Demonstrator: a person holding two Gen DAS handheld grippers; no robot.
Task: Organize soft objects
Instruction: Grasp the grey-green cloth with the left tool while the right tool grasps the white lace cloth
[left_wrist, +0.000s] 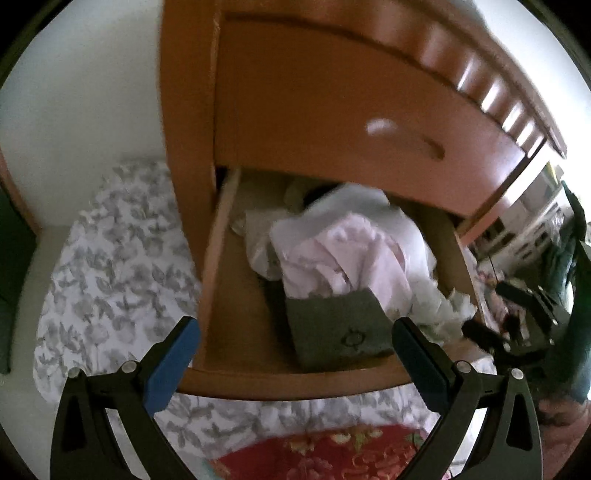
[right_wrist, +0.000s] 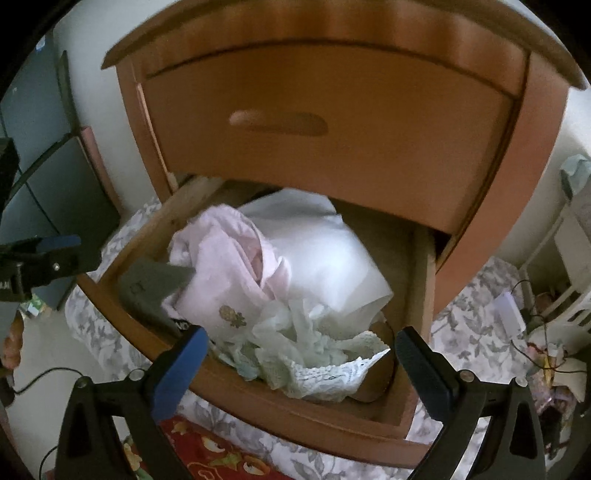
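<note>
I keep my left gripper (left_wrist: 295, 354) and right gripper (right_wrist: 301, 360) with fingers wide apart, holding nothing, before the open drawer (right_wrist: 280, 410). Inside lie a grey cloth (left_wrist: 336, 325) at its front edge, a pink garment (right_wrist: 225, 266) and white lace (right_wrist: 321, 365).

Your left gripper (left_wrist: 295, 350) has black, triangular cut-out arms with silver screws; one pad (left_wrist: 173, 363) is bright blue, the other dark navy. Your right gripper (right_wrist: 301, 360) is built the same, with blue pads (right_wrist: 181, 369).
</note>
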